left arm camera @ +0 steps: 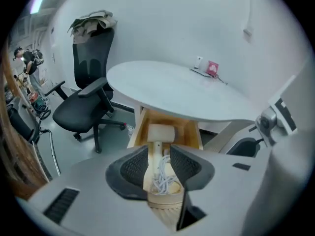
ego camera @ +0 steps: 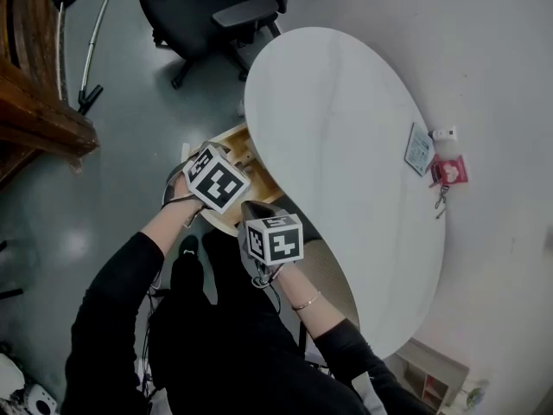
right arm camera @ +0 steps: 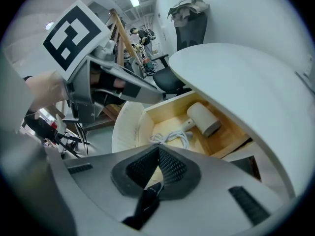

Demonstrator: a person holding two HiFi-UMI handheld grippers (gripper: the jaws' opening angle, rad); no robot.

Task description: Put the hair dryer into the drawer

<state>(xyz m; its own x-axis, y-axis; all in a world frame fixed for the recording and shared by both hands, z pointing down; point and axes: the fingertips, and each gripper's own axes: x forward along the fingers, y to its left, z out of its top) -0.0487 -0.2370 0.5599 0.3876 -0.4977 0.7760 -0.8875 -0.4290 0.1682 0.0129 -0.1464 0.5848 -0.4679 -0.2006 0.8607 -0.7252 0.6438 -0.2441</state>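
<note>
well, the left hand-held gripper [left arm camera: 158, 155] has its jaws apart with nothing pressed between the pads; it hangs above the open drawer [left arm camera: 189, 132], and the hair dryer [left arm camera: 161, 132] shows through the gap, lying below and clear of the jaws. the right hand-held gripper [right arm camera: 158, 149] has its jaws together at the tips and holds nothing. in the head view the left marker cube [ego camera: 216, 177] sits at about 10 o'clock of the right marker cube [ego camera: 275, 239], the two close together and both over the drawer's front.

the hair dryer lies flat inside the drawer. in the left gripper view its pale head points to 12 o'clock, toward the back wall, the handle runs down to 6 o'clock, and a white cable [left arm camera: 165, 181] is bunched at the handle's end. in the right gripper view the head [right arm camera: 204, 118] lies at 2 o'clock of the cable.

the drawer is light wood with a rounded white front [right arm camera: 125, 127], pulled out from under the white oval surface [ego camera: 346, 137] at that surface's 8 o'clock edge. a small bluish card [ego camera: 419, 148] and a red item [ego camera: 449, 171] lie at the surface's 3 o'clock edge. a black office chair [ego camera: 207, 15] stands on the floor at 11 o'clock of the surface.
</note>
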